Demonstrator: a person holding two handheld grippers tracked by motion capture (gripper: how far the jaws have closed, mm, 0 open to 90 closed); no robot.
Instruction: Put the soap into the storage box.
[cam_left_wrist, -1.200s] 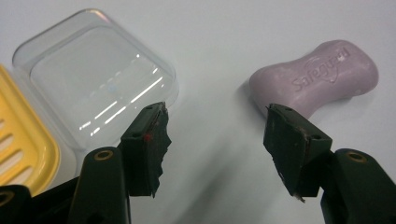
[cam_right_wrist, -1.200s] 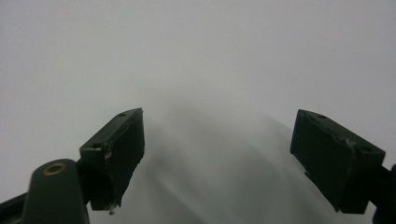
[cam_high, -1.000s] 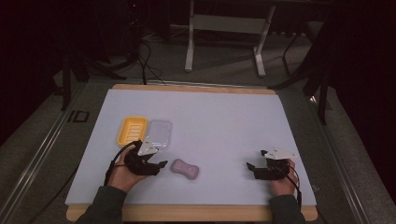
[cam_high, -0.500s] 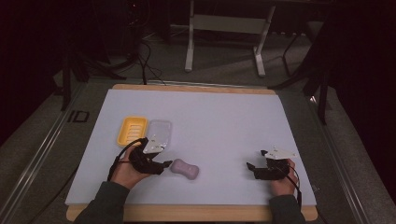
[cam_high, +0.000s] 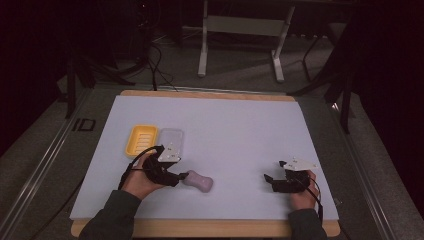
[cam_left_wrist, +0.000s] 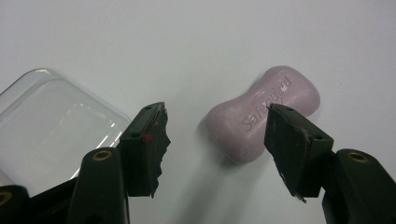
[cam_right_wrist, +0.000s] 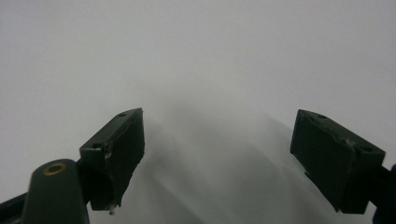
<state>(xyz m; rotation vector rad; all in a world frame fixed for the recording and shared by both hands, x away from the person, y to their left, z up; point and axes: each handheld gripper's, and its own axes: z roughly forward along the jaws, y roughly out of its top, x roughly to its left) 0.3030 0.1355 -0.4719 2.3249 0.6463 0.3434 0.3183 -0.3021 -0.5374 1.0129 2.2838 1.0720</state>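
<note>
I see a smooth, waxy mauve soap bar (cam_left_wrist: 264, 112) with an embossed brand name, lying on a matt pale sheet (cam_high: 235, 135) over a wooden tabletop (cam_high: 210, 227). Beside it, the clear plastic lid (cam_left_wrist: 51, 126) looks glossy, the yellow soap dish (cam_high: 141, 140) plain plastic. My left gripper (cam_left_wrist: 215, 144) has matt black pads (cam_left_wrist: 144, 149), chipped and rough-edged.

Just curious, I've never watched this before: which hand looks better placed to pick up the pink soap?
Probably the left. Its gripper is open right at the soap, which lies near one jaw. The right gripper sits open far across the table.
</note>
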